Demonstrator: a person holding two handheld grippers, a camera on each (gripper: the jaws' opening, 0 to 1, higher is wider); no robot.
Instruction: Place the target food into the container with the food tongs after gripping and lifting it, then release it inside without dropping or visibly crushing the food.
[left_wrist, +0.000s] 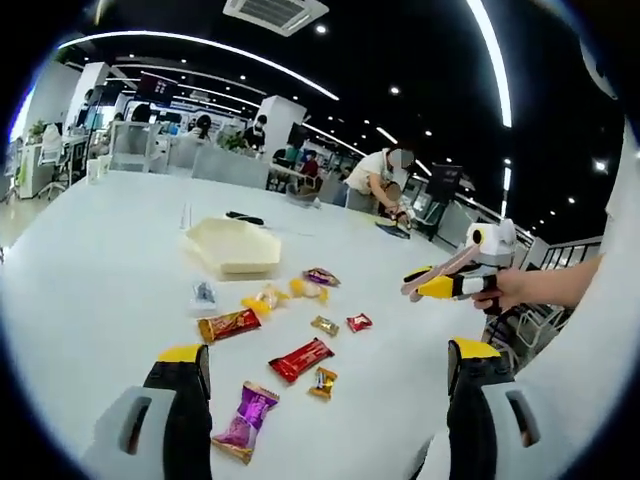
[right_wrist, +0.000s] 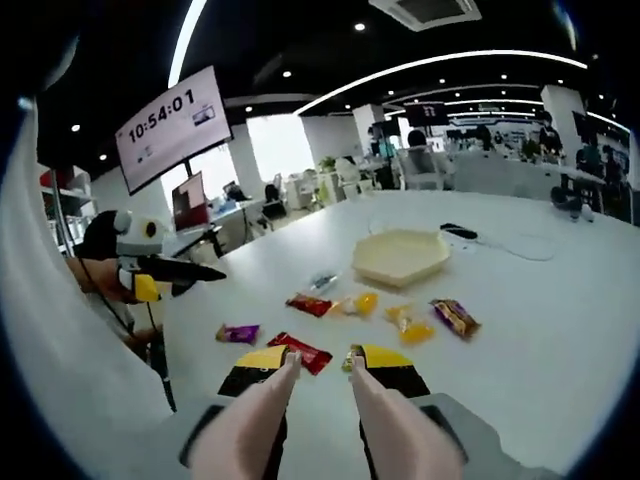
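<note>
A: How does the left hand-held gripper (left_wrist: 328, 350) stand?

B: Its two jaws are wide apart and grip nothing. They hang over the white bench (left_wrist: 110, 250).

A: And the right hand-held gripper (right_wrist: 322, 360)?

B: It is clamped on the food tongs (right_wrist: 385, 425). The two pale arms of the tongs run forward between its yellow-tipped jaws. The tongs' tips are a little apart, low over the bench. In the left gripper view the same gripper is off to the right, held in a person's hand (left_wrist: 512, 288).

A: Where is the food?

B: Wrapped sweets lie scattered on the bench ahead of both grippers. Which of them is the target I cannot tell. A red sweet (right_wrist: 305, 352) lies just ahead of the tongs' left tip, and a small gold sweet (right_wrist: 350, 352) lies at the right tip. A purple sweet (right_wrist: 238, 333) lies further left. In the left gripper view that purple sweet is nearest the left gripper, just inside its left jaw.

A: And the container?

B: The cream six-sided container (right_wrist: 400, 255) sits on the bench beyond the sweets, well ahead of the tongs. Two yellow sweets (right_wrist: 365, 302) lie between it and the tongs.
</note>
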